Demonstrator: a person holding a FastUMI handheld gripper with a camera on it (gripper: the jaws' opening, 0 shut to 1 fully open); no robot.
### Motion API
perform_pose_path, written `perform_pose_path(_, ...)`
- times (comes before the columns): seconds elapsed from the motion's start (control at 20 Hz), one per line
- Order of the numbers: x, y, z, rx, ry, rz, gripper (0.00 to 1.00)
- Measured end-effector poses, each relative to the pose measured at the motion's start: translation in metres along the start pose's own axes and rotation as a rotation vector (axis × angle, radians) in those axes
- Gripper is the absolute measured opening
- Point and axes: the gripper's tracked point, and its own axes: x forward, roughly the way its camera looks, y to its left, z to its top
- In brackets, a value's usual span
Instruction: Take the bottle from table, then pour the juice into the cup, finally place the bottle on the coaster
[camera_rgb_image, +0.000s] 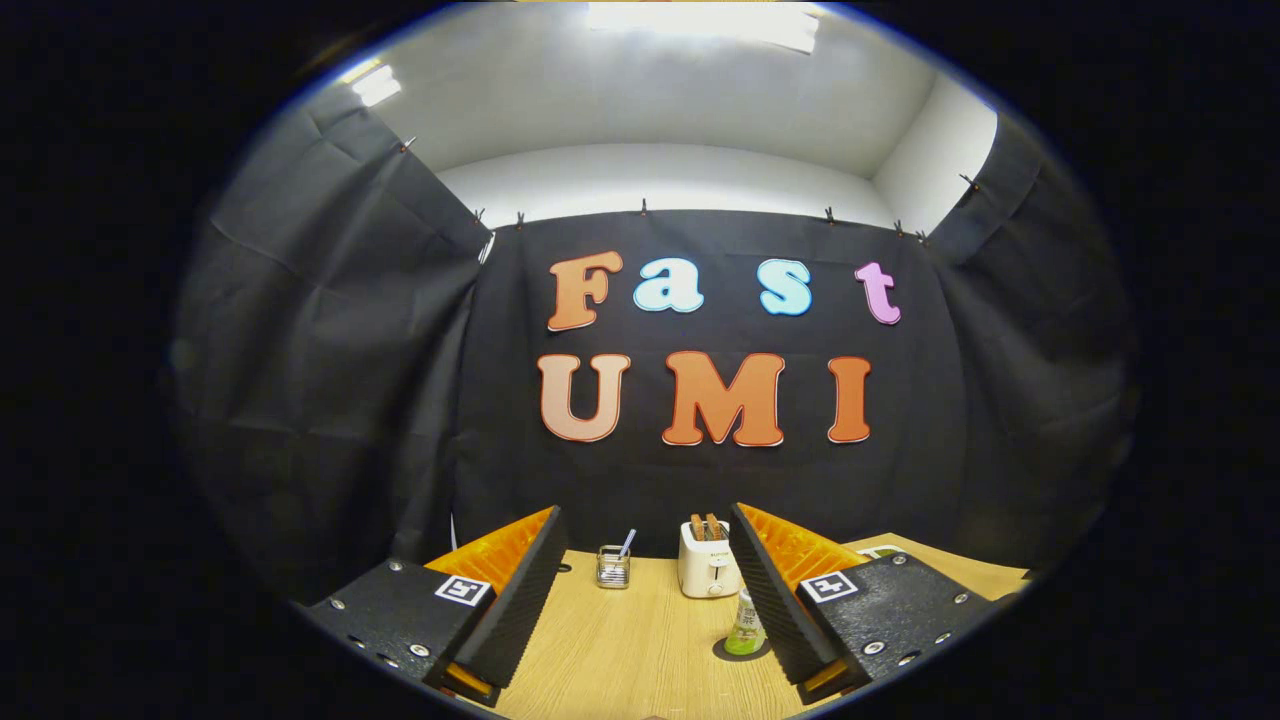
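A small clear bottle (745, 625) of green juice stands upright on a dark round coaster (727, 652) on the wooden table (630, 650). It sits close against the inner side of my right finger, which hides part of it. A small glass cup (612, 568) with a thin stick or straw in it stands farther back, just ahead of my left finger. My gripper (647, 515) is open and held above the table, with nothing pressed between its fingers.
A white toaster (707, 562) with slices in its slots stands at the back of the table, between the cup and the bottle. A flat white card (880, 550) lies beyond the right finger. Black cloth walls close the booth behind and on both sides.
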Motion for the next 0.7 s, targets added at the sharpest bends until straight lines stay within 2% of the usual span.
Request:
perform_pose_path(0.35,0.0031,0.0003,-0.0016,-0.01,-0.007,-0.002,0.97)
perform_pose_path(0.7,0.0094,-0.0025,0.0035,0.031,-0.023,0.003,0.97)
